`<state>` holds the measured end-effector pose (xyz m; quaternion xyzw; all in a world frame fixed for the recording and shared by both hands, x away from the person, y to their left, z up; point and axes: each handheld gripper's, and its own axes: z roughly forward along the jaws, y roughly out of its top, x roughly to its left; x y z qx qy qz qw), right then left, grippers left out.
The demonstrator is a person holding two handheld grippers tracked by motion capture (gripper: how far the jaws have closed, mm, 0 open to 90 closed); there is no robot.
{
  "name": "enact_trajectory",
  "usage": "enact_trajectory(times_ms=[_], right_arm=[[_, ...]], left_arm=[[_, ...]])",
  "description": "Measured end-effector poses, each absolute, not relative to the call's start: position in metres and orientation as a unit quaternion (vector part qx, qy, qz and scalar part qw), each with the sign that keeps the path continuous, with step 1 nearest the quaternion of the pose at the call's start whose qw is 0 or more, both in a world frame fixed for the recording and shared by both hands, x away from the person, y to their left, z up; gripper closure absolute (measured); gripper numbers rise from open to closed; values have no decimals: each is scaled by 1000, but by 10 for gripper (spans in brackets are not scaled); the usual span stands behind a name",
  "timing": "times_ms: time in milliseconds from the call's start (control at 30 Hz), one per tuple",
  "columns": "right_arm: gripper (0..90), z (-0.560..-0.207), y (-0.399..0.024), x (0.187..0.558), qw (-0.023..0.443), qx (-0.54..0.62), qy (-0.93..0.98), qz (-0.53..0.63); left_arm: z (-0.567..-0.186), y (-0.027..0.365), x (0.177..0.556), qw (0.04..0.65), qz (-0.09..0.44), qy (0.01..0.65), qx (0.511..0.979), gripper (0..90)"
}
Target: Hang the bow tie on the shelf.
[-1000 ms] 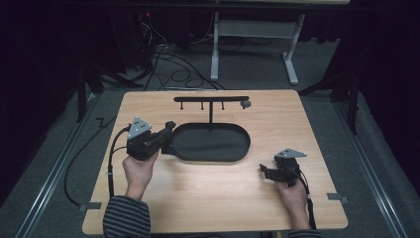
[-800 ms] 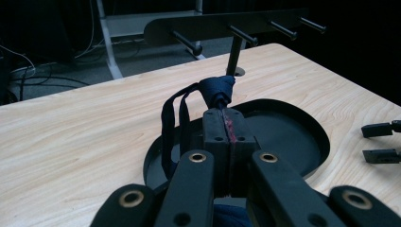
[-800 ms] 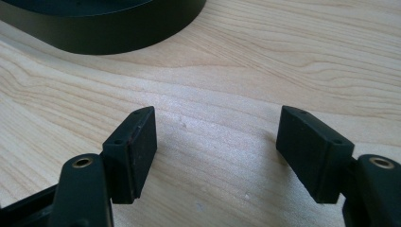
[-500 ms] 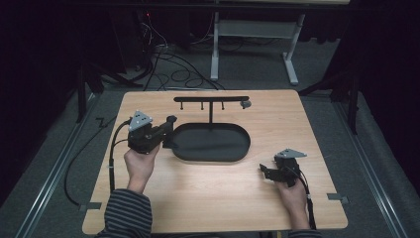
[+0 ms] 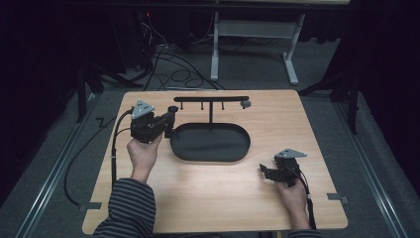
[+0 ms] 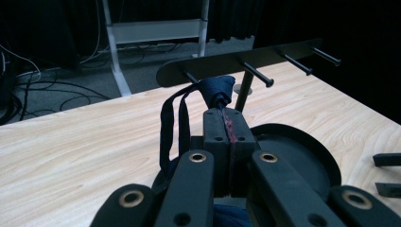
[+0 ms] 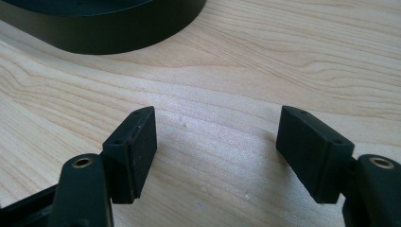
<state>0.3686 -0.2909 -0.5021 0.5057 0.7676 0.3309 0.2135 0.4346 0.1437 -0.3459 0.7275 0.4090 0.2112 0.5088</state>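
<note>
The work in hand looks like hanging a dark blue fabric loop (image 6: 189,118) on the black peg rack (image 5: 211,99) that stands at the far edge of the oval black tray (image 5: 210,143); the left gripper (image 6: 226,137) has its jaws pressed together on the knotted end of the loop, and the strap hangs free down the gripper's left side, just in front of the leftmost peg (image 6: 190,75) in the left gripper view. To do this step well, the person would probably need to lift the knot a little above peg height, let the strap open out under its own weight, and slide the open part over the peg tip before releasing; letting go too early would likely drop the loop into the tray. In the high view the left hand (image 5: 143,151) holds its gripper (image 5: 171,116) above the left rim of the tray, jaws pointing toward the rack, forearm in a striped sleeve (image 5: 126,208) coming up from the near edge; the right gripper (image 7: 215,156) rests low on the wooden table (image 5: 307,119) near the right front corner, its jaws standing wide apart with nothing between them, aimed toward the tray.
</note>
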Motion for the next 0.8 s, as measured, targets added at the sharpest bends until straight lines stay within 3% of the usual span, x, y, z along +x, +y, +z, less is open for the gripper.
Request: enact_trajectory(times_ms=[800], right_arm=[[310, -502, -291, 369, 213, 506, 768, 331]], left_arm=[[-345, 125, 458, 502, 208, 416, 729, 896]])
